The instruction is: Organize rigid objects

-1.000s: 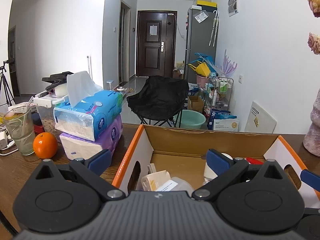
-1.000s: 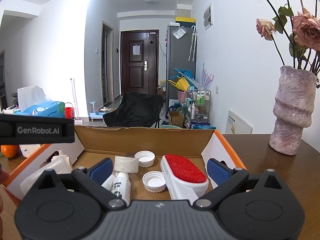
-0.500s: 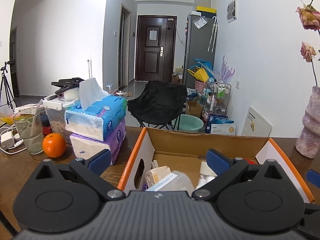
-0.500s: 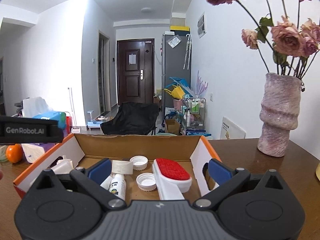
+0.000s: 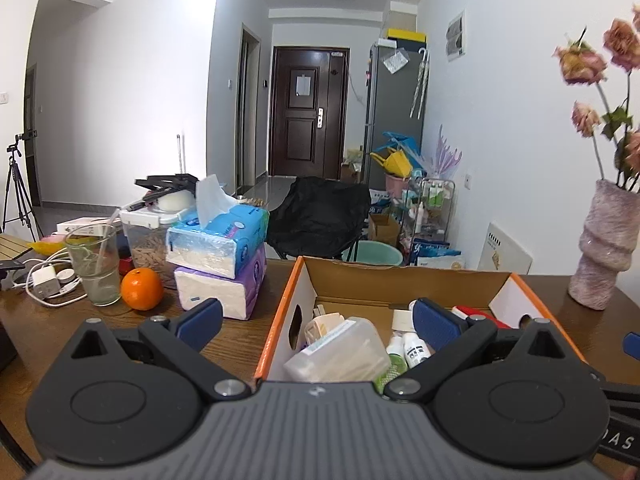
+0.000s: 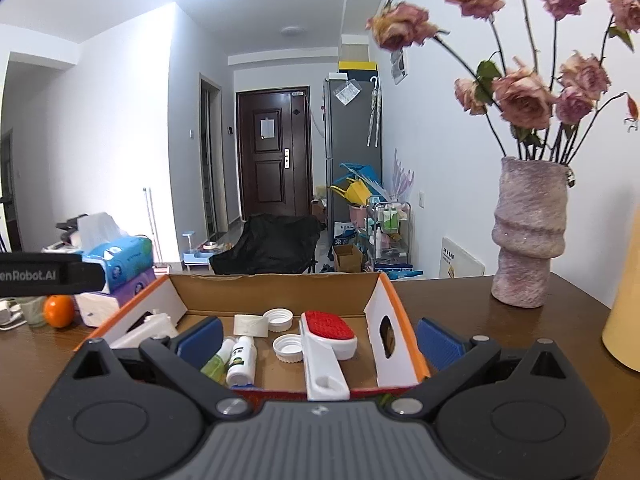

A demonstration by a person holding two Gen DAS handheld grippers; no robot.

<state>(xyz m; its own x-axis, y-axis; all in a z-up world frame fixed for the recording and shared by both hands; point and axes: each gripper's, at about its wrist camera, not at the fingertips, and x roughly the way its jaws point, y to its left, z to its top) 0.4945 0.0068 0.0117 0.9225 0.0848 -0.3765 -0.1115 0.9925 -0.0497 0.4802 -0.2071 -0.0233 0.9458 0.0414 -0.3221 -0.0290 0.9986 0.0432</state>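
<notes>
Two grippers hang empty in front of you above the dark brown wooden counter (image 6: 480,320), and both are spread wide with nothing between the blue pads. The orange-edged open cardboard box (image 6: 384,300), the largest task thing, sits in the middle of the counter and already holds the rigid items, so the sorting looks well along. Its tall side walls keep the loose pieces from rolling off, but they also mean you must come in from above.

Your left gripper (image 5: 316,316) straddles the box's left wall, above the clear rectangular plastic container (image 5: 340,350) lying tilted in the near left corner. Your right gripper (image 6: 320,332) spans the box's right half and right wall, with the white lint brush with a red pad (image 6: 326,338) lying lengthwise below it, its handle toward you.

Left of the brush lie two white screw caps (image 6: 289,347), apart from each other, and beside them two small white dropper bottles (image 6: 242,358) rest side by side.

Open floor remains in the middle of the box. Outside it, the mottled pink ceramic vase (image 6: 528,232) stands well to the right; on the left, the stacked tissue packs (image 5: 220,256) and the orange fruit (image 5: 142,288) crowd the counter.
</notes>
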